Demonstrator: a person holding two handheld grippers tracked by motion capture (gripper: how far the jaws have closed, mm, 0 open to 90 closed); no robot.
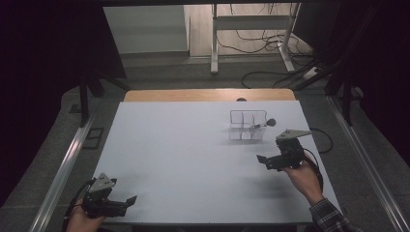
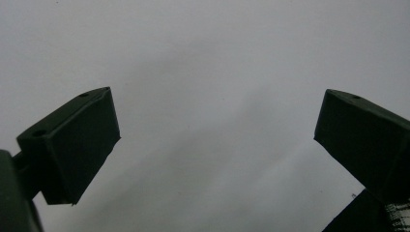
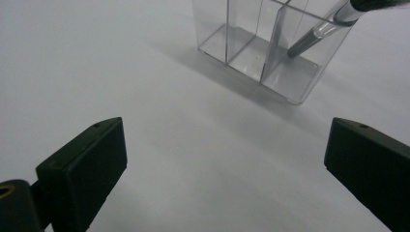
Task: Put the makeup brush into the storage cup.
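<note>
Right gripper view shows a clear box (image 3: 263, 50) with little rooms standing on the white tabletop (image 3: 159, 121), and a makeup brush (image 3: 321, 31) leans in its end room with the bristle tip cut off at the top edge. The right tool (image 1: 270, 162) sits near the box with its jaws wide apart and nothing between them, so I think the brush is already put away and the next move is just to back off without bumping the box. The left tool (image 1: 121, 203) is far away at the near corner, jaws apart too, and how many rooms the box has is hard to tell.
</note>
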